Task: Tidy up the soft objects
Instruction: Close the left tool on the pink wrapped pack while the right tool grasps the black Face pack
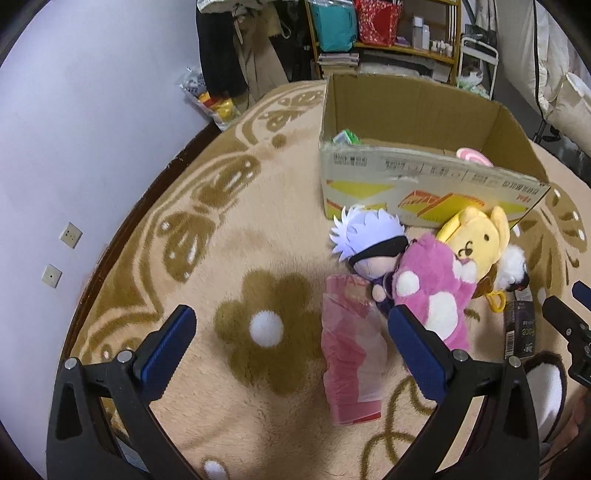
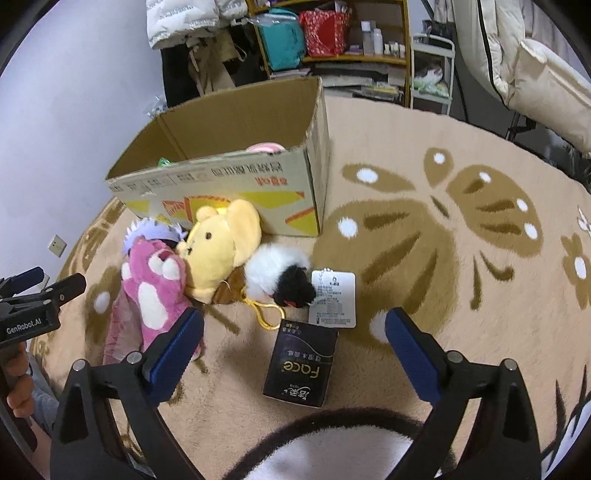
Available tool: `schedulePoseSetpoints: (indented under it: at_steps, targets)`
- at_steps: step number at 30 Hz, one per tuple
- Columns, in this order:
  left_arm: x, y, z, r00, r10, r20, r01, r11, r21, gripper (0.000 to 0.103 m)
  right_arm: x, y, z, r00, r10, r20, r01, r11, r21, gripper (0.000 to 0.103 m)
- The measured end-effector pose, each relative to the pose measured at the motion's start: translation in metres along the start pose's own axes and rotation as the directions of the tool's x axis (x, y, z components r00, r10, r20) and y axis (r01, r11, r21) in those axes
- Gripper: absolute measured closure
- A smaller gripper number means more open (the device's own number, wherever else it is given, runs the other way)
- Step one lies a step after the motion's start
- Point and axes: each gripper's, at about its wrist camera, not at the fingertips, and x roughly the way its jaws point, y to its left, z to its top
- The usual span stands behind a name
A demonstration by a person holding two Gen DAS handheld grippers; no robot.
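An open cardboard box [image 1: 424, 173] stands on the rug, also in the right wrist view [image 2: 236, 184], with a green item [image 1: 345, 138] and a pink item [image 1: 474, 157] inside. In front lie a white-haired doll [image 1: 365, 243], a pink plush [image 1: 439, 291] [image 2: 155, 288], a yellow bear plush [image 1: 476, 240] [image 2: 221, 243], a white-and-black plush [image 2: 280, 277] and a pink packet [image 1: 351, 350]. My left gripper [image 1: 291, 339] is open above the packet. My right gripper [image 2: 295, 339] is open above a black "Face" pack [image 2: 299, 365].
A beige rug with brown butterflies [image 2: 424, 229] covers the floor. A white tag [image 2: 332, 299] lies by the black pack. A brown-and-white furry item [image 2: 332, 446] sits under the right gripper. Shelves [image 1: 388, 33] and a wall [image 1: 92, 129] stand behind.
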Motion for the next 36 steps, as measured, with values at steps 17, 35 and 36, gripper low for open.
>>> schedulePoseSetpoints:
  at_steps: [17,35,36]
  targets:
    - [0.045,-0.009,0.003,0.990,-0.027,-0.139,0.029,1.000,0.009,0.000,0.031,-0.014,0.004,0.996,0.009,-0.093,-0.006,0.999,0.032,0.001]
    - [0.078,-0.029,-0.004,0.973,-0.028,-0.230,0.044,0.997,0.066,0.000,0.059,-0.025,-0.001,0.974,0.049,-0.222,-0.029,0.995,0.095,0.017]
    - [0.079,-0.029,-0.004,0.972,-0.030,-0.234,0.046,0.997,0.063,0.000,0.060,-0.025,-0.002,0.973,0.049,-0.227,-0.029,0.995,0.091,0.017]
